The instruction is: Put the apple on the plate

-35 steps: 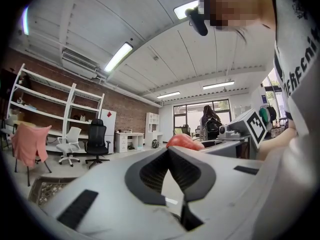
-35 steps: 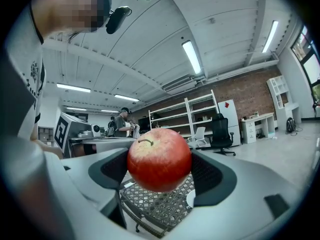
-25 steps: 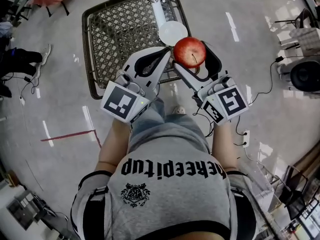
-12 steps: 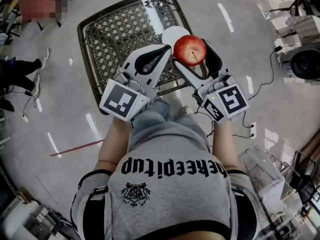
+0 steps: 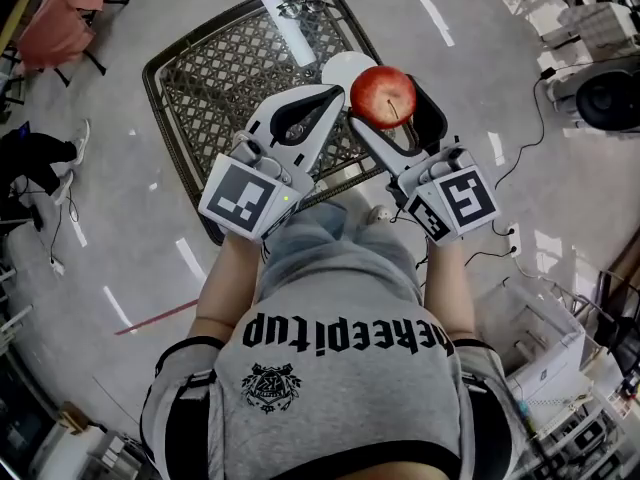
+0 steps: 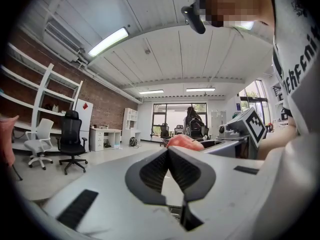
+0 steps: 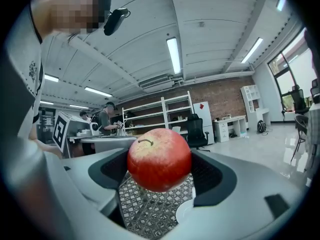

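Right gripper view: apple (image 7: 159, 158) inside right tool (image 7: 160, 171)

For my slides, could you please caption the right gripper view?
Right gripper clamps a red apple above a lattice table and white plate.

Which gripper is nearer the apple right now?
Right. The right gripper is clamped on the apple, one jaw on each side. The left gripper, jaws together and empty, has its tips close beside the apple on its left.
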`<state>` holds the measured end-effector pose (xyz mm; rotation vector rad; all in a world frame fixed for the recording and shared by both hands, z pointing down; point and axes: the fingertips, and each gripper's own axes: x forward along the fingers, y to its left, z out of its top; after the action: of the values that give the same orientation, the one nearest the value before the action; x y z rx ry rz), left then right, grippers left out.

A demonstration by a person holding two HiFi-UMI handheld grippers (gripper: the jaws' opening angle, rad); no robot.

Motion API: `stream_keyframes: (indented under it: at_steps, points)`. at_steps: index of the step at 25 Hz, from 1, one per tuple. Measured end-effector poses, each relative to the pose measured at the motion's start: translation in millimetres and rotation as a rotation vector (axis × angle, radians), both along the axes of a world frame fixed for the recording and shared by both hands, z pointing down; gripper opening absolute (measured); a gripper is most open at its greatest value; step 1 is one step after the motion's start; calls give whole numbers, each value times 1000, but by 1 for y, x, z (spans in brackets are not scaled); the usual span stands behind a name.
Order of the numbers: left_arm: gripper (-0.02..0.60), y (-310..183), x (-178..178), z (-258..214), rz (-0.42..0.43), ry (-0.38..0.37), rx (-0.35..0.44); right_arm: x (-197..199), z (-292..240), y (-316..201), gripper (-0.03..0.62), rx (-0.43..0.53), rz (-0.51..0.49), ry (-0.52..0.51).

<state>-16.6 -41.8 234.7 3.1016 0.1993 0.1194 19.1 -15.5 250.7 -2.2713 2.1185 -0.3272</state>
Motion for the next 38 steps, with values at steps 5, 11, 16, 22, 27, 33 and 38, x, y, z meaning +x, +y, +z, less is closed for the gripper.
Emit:
stream_keyframes:
  at_steps: [5,11,16,22,27,33,38]
  points:
    - [12,-2,0,16,35,-21,-13,2,11,0,397,-7,39,10]
    - [12,-5,3,21,43,-3,-19,8,18,0,397,-20,59,1]
    - [12,0,13,19,22,-34,-34,23,15,3,397,-24,45,-4]
    - [12,-10,15,12,-47,5,-18,29,16,-6,397,-35,-14,-10]
    - [12,-19,24,18,-121,-19,-39,41,25,-18,397,-49,-79,-16]
    - [12,-27,32,26,-212,-64,-64,57,35,-34,397,-68,-161,-25]
    - [12,-38,38,28,-285,-41,-62,65,50,-49,397,-96,-239,-25]
